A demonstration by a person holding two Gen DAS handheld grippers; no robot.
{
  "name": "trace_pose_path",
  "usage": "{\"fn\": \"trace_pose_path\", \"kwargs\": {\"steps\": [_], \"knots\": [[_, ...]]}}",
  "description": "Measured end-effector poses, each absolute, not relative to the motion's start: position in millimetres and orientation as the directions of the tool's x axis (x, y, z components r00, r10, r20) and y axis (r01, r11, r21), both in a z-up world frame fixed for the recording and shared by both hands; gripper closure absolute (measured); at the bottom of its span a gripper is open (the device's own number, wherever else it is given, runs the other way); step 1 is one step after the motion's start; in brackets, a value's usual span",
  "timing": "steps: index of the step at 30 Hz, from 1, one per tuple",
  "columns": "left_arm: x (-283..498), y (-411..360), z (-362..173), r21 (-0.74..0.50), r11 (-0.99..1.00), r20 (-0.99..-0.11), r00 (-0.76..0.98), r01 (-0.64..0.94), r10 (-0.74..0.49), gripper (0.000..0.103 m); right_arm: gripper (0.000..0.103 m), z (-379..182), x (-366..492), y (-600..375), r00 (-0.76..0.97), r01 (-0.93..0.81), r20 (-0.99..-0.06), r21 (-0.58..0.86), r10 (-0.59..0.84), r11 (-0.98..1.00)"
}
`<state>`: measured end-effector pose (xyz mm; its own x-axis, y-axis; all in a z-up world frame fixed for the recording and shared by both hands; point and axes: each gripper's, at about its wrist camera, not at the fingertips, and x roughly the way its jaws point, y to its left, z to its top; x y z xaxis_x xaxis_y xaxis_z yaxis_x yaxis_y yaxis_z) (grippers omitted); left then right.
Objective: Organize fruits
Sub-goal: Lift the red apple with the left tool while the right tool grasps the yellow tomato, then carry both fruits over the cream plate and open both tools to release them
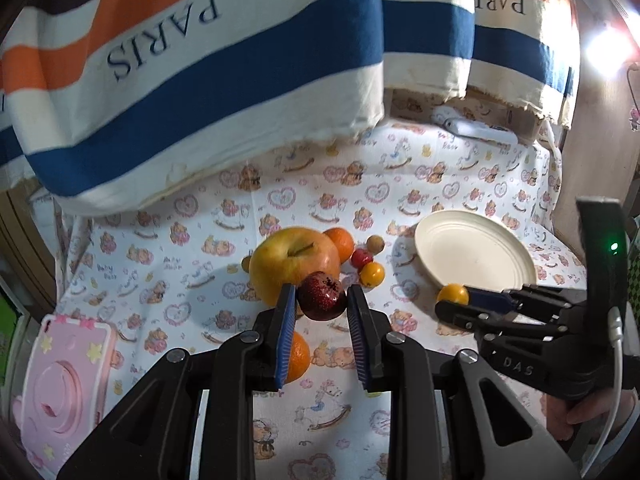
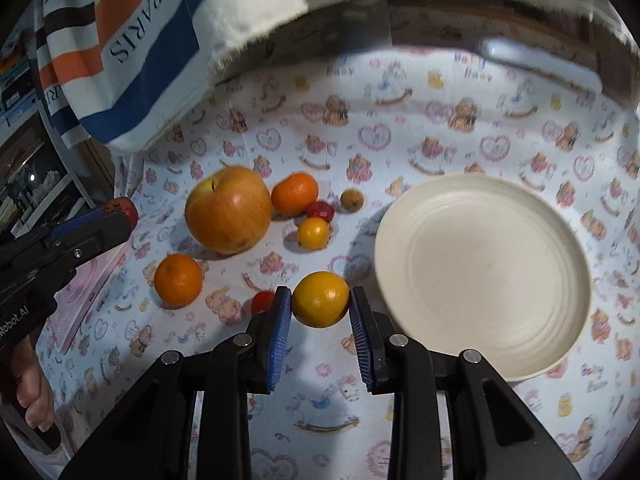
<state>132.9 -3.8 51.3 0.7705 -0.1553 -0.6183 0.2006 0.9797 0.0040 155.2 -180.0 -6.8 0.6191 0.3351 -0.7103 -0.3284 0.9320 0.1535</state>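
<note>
The left gripper (image 1: 322, 300) clamps a dark red fruit (image 1: 322, 295) above the desk (image 2: 400, 120), calyx end up; the right gripper (image 2: 320, 300) clamps a round yellow fruit (image 2: 320, 299) just beside the bare cream plate (image 2: 484, 272).

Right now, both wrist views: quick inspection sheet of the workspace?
Surface: table under a teddy-bear print cloth.
Job's things: cream plate, nothing on it; apple, two oranges and small fruits lie loose on the cloth.
Clutter: pink case at the left edge; white device at the back.
Grippers: left gripper shut on a dark red fruit; right gripper shut on a yellow fruit.
Cables: white cable on the right gripper.
Surroundings: striped PARIS cloth hanging behind; bright lamp.
</note>
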Motion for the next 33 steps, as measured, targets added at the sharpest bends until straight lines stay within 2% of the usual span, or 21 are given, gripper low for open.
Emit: {"fn": "trace_pose_path", "kwargs": {"steps": [4,9,13,17,24,33], "knots": [[127,-21,72,0.061,0.975,-0.587,0.798,0.215,-0.139,0.078,0.072,15,151,-192,0.671,-0.335,-0.693,0.033,0.263,0.941],[130,-48,96,0.011,0.963,-0.567,0.795,0.270,-0.216,0.078,0.072,42,157,-233,0.738,-0.274,-0.634,0.032,0.231,0.961],[142,-83,101,0.041,0.955,-0.560,0.798,0.294,-0.222,0.078,0.072,57,167,-269,0.790,-0.202,-0.577,0.078,0.209,0.976],[161,-119,94,0.032,0.943,-0.583,0.773,0.331,-0.251,0.078,0.072,55,174,-290,0.843,-0.125,-0.525,0.021,0.117,0.992],[216,-166,68,-0.062,0.937,-0.651,0.698,0.344,-0.299,0.078,0.072,27,195,-318,0.812,-0.061,-0.579,0.030,0.067,0.998],[250,-184,12,-0.063,0.929,-0.753,0.594,0.364,-0.283,0.078,0.072,-3,211,-327,0.735,-0.075,-0.670,0.074,0.105,0.994]]}}
